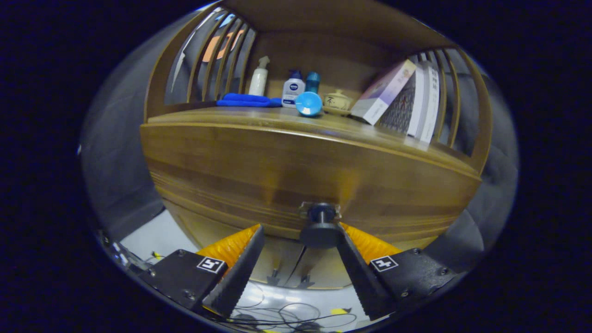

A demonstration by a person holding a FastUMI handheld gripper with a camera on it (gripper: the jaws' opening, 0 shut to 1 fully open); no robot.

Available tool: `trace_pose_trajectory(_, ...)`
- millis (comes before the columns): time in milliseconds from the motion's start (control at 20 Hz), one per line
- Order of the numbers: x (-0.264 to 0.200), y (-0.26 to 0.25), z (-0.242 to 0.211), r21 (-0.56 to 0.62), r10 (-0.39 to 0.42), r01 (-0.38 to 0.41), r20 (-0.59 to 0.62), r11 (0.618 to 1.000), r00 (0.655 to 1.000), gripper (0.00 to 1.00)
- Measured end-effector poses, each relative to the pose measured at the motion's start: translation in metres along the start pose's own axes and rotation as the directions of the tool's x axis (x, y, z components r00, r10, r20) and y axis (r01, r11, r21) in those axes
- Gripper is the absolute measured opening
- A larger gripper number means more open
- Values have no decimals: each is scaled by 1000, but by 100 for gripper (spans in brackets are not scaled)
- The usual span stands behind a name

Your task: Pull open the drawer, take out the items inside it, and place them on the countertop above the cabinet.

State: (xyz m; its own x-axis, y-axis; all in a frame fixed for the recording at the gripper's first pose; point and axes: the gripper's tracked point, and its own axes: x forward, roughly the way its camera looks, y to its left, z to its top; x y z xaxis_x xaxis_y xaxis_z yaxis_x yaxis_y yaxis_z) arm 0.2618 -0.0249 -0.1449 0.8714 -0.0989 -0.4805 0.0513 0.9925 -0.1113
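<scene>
The wooden cabinet's drawer front (300,171) fills the space ahead of me and stands closed. Its dark round knob (320,226) juts out toward me, just ahead of my fingers and close against the right fingertip (344,240). My gripper (300,233) is open, the left fingertip (256,236) well apart from the knob. The countertop (286,119) runs above the drawer. The drawer's contents are hidden.
On the countertop stand a white pump bottle (259,78), a white lotion bottle (292,90), a teal bottle (312,82), a folded blue cloth (247,100), a blue round lid (308,103), a small ceramic pot (337,101) and leaning boxes (384,90). Cables (286,314) lie on the floor below.
</scene>
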Motion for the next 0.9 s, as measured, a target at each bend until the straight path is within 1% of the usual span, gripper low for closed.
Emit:
trace_pose_trajectory(100,-35,-4,10,6,34,-34,50,999,998,99)
trace_pose_trajectory(200,-79,-1,22,-26,55,-53,113,998,992,99)
trace_pose_trajectory(300,-130,6,31,-45,97,-90,177,995,979,99)
trace_pose_trajectory(400,-177,14,34,-58,155,-146,227,988,961,99)
trace_pose_trajectory(450,-202,22,37,-73,203,-191,254,979,946,99)
trace_pose_trajectory(500,-225,27,38,-84,234,-219,278,972,932,99)
trace_pose_trajectory(550,-243,25,37,-100,250,-231,297,968,921,99)
trace_pose_trajectory(650,-274,20,38,-124,244,-214,337,969,909,99)
trace_pose_trajectory(700,-288,23,40,-128,250,-218,357,968,900,99)
trace_pose_trajectory(800,-311,30,40,-128,260,-228,383,965,886,99)
trace_pose_trajectory(900,-331,25,45,-106,239,-214,419,971,876,100)
